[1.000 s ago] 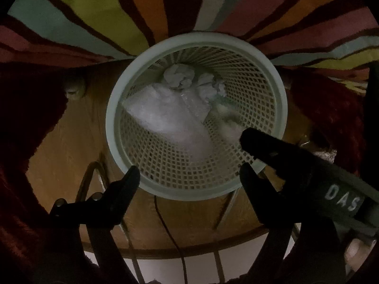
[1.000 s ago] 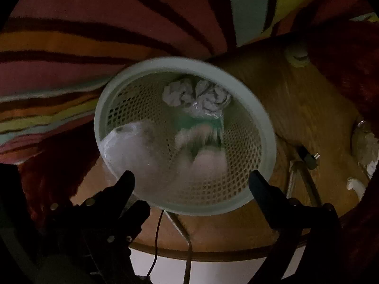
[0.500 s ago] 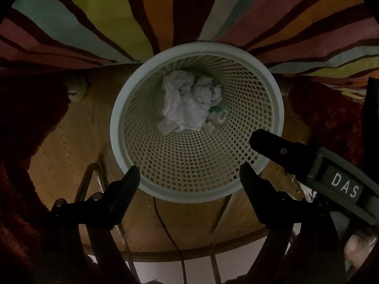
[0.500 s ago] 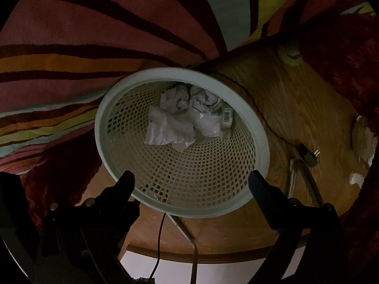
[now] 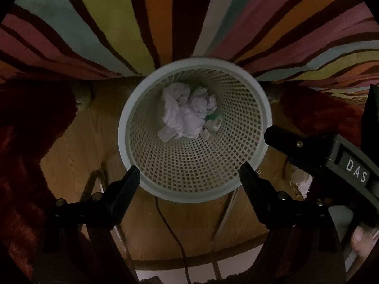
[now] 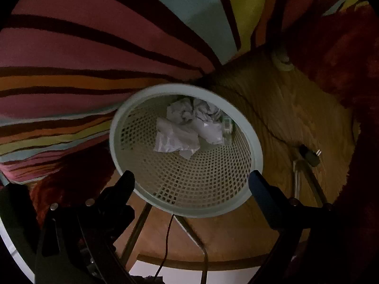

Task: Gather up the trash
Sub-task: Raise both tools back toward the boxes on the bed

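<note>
The crumpled paper (image 5: 182, 113) lies at the bottom of the wastebasket (image 5: 146, 189), a white wad of several balls and a flatter sheet pressed together, with a small green-and-white wrapper (image 5: 213, 124) tucked against its right side. From my right wrist view the same paper (image 6: 187, 127) sits toward the far side of the basket's (image 6: 257, 151) mesh floor, the wrapper (image 6: 227, 124) against the wall beside it.

The basket stands upright on a wooden floor (image 5: 75, 156), its far rim meeting the edge of a striped rug (image 5: 165, 11) in many colours. Dark red shaggy fabric (image 5: 21, 142) closes in on both sides.

My left tongs (image 5: 187, 177) hang above the near rim, pointing steeply down, jaws spread wide with nothing between them — only the basket's mesh shows through the gap. My right tongs (image 6: 191, 184) hover the same way, wide apart and empty; in the left view one of their black fingers (image 5: 281, 137) reaches in over the rim from the right, and a bit of my right hand (image 5: 362, 239) shows at the edge.

A thin cord (image 5: 170, 224) runs along the floor from under the basket — a plug (image 6: 310, 156) lies off to the right, near a metal leg (image 6: 308, 182).
</note>
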